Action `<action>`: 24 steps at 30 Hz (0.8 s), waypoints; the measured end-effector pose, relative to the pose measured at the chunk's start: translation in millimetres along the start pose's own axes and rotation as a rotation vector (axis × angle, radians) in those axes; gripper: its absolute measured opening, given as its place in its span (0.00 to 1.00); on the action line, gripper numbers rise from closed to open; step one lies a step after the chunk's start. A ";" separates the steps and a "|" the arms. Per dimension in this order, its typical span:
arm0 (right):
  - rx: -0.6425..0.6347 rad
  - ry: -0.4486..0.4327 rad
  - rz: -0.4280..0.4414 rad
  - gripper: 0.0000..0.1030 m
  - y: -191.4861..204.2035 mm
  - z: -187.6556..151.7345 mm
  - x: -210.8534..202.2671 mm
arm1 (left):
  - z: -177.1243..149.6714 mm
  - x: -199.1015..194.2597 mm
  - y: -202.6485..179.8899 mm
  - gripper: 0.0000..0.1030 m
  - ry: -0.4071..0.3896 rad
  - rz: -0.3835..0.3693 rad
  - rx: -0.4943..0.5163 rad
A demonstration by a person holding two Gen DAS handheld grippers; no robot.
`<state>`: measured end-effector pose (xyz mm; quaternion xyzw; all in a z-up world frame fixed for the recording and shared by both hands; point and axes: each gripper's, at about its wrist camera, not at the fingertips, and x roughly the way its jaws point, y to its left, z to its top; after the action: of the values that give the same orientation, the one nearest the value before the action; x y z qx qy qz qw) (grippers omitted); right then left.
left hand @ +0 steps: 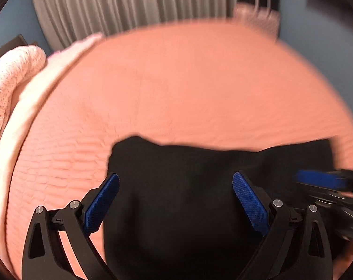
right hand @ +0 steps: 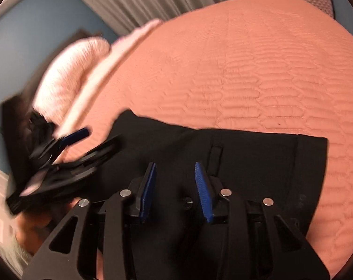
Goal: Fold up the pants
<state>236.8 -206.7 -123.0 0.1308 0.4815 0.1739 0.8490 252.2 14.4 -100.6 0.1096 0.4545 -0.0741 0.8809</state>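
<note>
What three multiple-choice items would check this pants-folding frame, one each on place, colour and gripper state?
1. Where do the black pants lie?
A. on the salmon quilted bedspread
B. on a wooden floor
C. over a chair back

2. What colour are the pads on the left gripper?
A. red
B. blue
C. white

3. How do the jaws of the right gripper stand?
A. shut on the pants
B. shut on a pillow
C. open, holding nothing

Answers:
1 A, bedspread shows around the pants' far edges.
2 B, both pads are blue.
3 C, a gap shows between its pads.
</note>
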 end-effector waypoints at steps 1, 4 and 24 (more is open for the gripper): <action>0.020 0.005 0.006 0.17 -14.2 -2.7 5.3 | 0.6 26.8 9.0 0.95 0.015 0.013 0.002; 0.209 0.000 0.090 0.00 -45.3 -3.1 1.6 | 10.8 41.3 42.4 0.95 0.002 -0.028 -0.118; 0.101 -0.083 -0.267 0.06 -14.6 -61.4 -63.4 | -14.4 -65.9 44.1 0.92 -0.044 0.068 -0.078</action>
<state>156.2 -243.3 -110.6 0.1154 0.4671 0.0293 0.8762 213.1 62.8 -49.3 0.0886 0.4337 -0.0288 0.8962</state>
